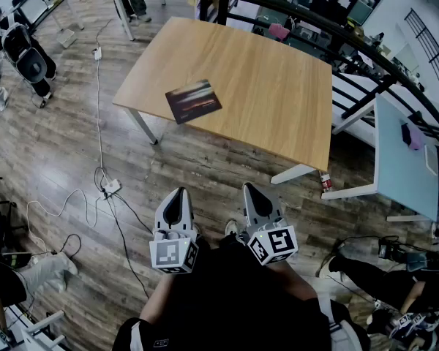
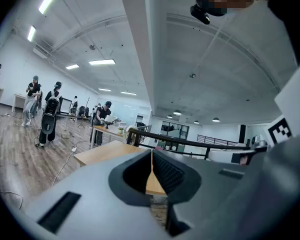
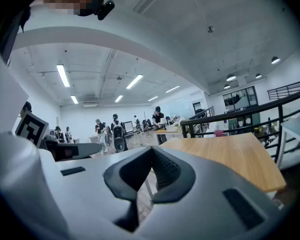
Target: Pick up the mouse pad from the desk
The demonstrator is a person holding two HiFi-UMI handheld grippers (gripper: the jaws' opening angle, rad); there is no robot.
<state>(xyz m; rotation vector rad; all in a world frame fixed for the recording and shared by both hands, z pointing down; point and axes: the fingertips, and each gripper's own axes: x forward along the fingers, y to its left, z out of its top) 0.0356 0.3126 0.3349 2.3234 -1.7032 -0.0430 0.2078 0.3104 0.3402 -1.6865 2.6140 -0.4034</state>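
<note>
In the head view the mouse pad (image 1: pixel 193 101), dark with a reddish streaked picture, lies flat near the left front corner of the wooden desk (image 1: pixel 271 86). Both grippers are held close to the person's body, well short of the desk and over the wood floor. My left gripper (image 1: pixel 178 194) is shut and empty, and my right gripper (image 1: pixel 249 189) beside it is shut and empty too. The left gripper view shows the closed jaws of the left gripper (image 2: pixel 151 159) with the desk (image 2: pixel 97 153) beyond them. In the right gripper view the right gripper (image 3: pixel 152 154) points past the desk (image 3: pixel 230 156). Neither gripper view shows the mouse pad.
A power strip (image 1: pixel 111 186) and loose cables lie on the floor left of the grippers. A black railing (image 1: pixel 336 31) runs behind the desk. A pale blue table (image 1: pixel 402 159) stands at the right. A black chair (image 1: pixel 28 57) is at the far left. People stand in the background (image 2: pixel 34 101).
</note>
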